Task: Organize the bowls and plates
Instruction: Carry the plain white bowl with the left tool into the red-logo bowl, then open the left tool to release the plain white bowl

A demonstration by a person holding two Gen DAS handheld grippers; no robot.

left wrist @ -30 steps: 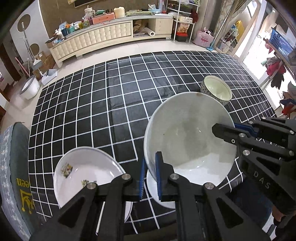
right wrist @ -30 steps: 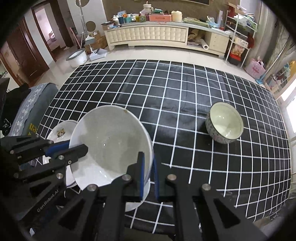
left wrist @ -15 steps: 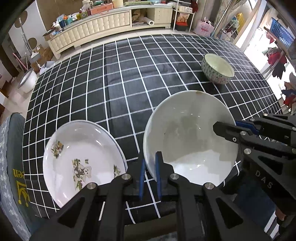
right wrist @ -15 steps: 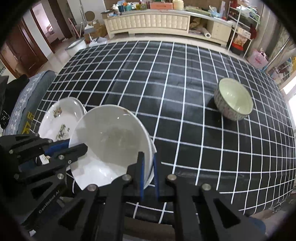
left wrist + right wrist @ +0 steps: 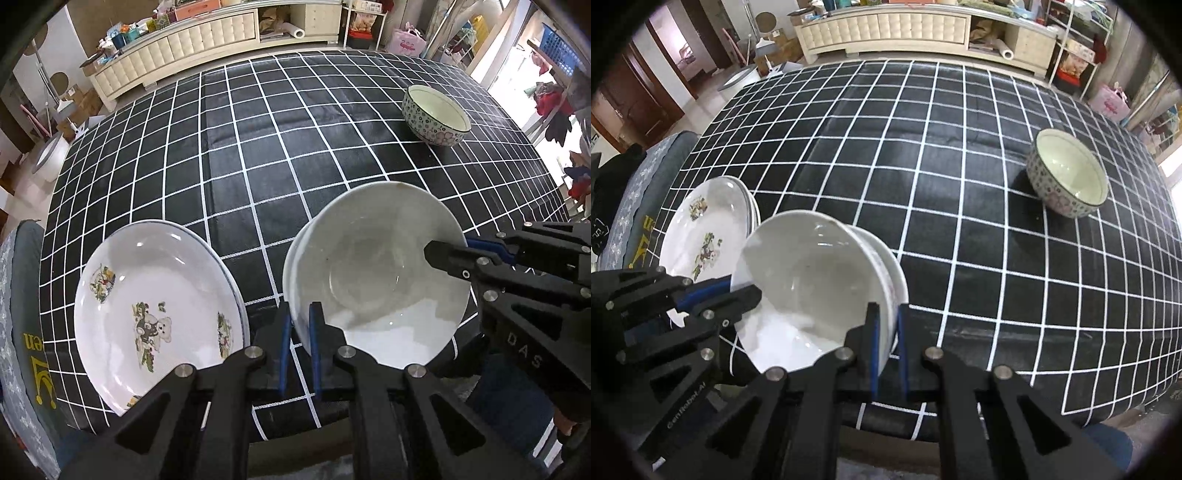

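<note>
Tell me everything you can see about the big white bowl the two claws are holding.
The big white bowl is plain, glossy, ceramic-looking, wide and deep, and empty. It seems nested in a second white bowl whose rim shows beside it. It is tilted, over the near edge of the checked tablecloth. The left claw pinches its near rim, the right claw the opposite rim.

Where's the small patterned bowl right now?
The small patterned bowl stands alone at the far right of the checked tablecloth, upper right in both wrist views, well apart from the white bowl both grippers hold.
</note>
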